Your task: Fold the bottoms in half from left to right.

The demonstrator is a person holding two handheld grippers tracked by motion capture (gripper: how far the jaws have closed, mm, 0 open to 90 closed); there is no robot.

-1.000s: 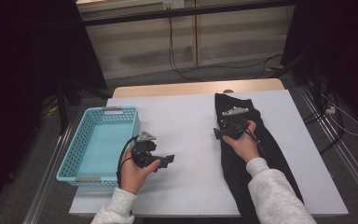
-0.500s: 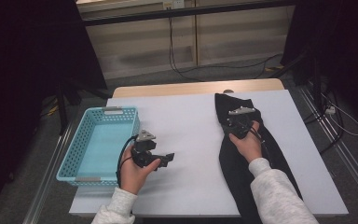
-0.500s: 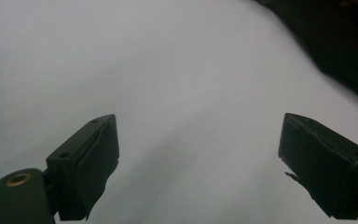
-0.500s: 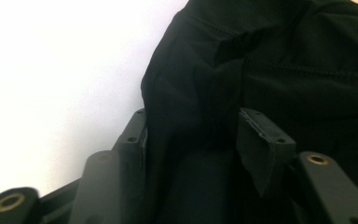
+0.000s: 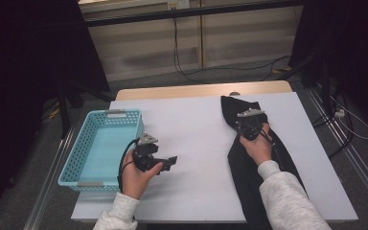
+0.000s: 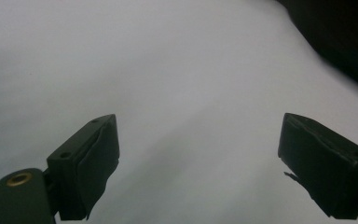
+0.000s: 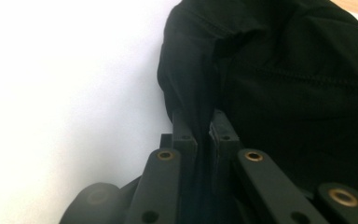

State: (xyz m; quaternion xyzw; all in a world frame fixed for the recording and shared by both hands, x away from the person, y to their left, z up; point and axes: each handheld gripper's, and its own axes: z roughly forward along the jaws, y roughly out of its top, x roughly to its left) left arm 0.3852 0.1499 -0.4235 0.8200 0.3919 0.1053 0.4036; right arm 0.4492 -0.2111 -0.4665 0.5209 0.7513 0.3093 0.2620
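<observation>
A long black garment (image 5: 242,165) lies along the right side of the white-covered table (image 5: 191,124). My right gripper (image 5: 244,127) sits on its upper part near the left edge. Its jaws have just been closing and now pinch a fold of the black garment (image 7: 298,79) between the right gripper (image 7: 204,126) pads. My left gripper (image 5: 171,162) hovers low over the bare table beside the basket, pointing right. In the left gripper view the left gripper (image 6: 198,163) stands wide open with nothing between its pads.
A light blue plastic basket (image 5: 123,113) stands at the table's left edge with nothing in it. The table's wooden far edge (image 5: 196,90) shows beyond the white cover. Dark floor, rails and cables surround the table.
The right gripper's jaws have closed onto the garment's fabric, and that hand has turned slightly over it. The left hand has stayed where it was.
</observation>
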